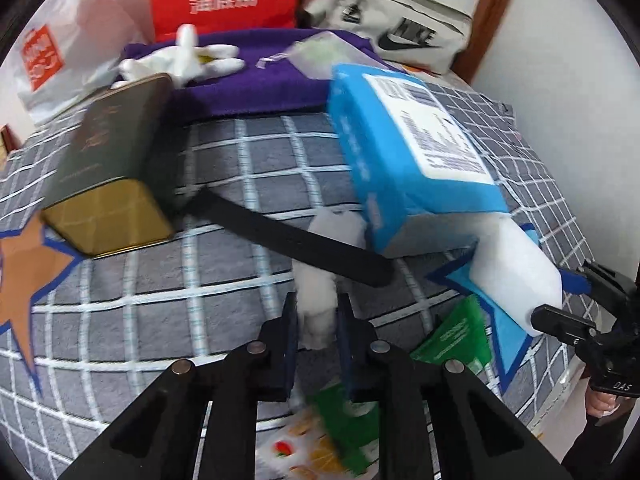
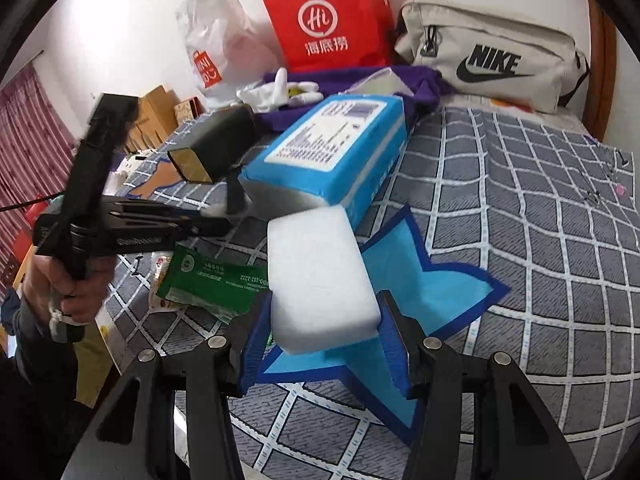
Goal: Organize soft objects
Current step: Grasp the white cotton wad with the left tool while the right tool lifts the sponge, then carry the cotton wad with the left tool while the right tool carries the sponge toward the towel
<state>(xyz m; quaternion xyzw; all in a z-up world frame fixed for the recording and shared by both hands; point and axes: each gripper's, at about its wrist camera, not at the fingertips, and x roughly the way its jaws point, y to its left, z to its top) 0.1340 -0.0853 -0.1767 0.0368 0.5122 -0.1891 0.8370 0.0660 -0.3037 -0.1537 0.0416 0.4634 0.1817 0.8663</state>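
Note:
My left gripper [image 1: 317, 316] is shut on a white fluffy cotton piece [image 1: 318, 280] just above the checked bed cover; it also shows in the right wrist view [image 2: 216, 211]. My right gripper [image 2: 324, 332] is shut on a white foam block [image 2: 320, 276], which also shows in the left wrist view [image 1: 516, 268], above a blue star patch [image 2: 424, 280]. A blue tissue pack [image 1: 404, 148] [image 2: 332, 152] lies just beyond the block. White gloves [image 1: 188, 58] [image 2: 280, 90] lie on a purple cloth [image 1: 264, 80] at the back.
A dark tin with gold end [image 1: 108, 168] [image 2: 216, 144] lies left. A black strap [image 1: 288, 236] crosses the bed. Green packets [image 1: 456, 336] [image 2: 212, 280] lie near. A red bag [image 2: 332, 16], plastic bag [image 2: 212, 44] and beige Nike bag [image 2: 492, 52] stand by the wall.

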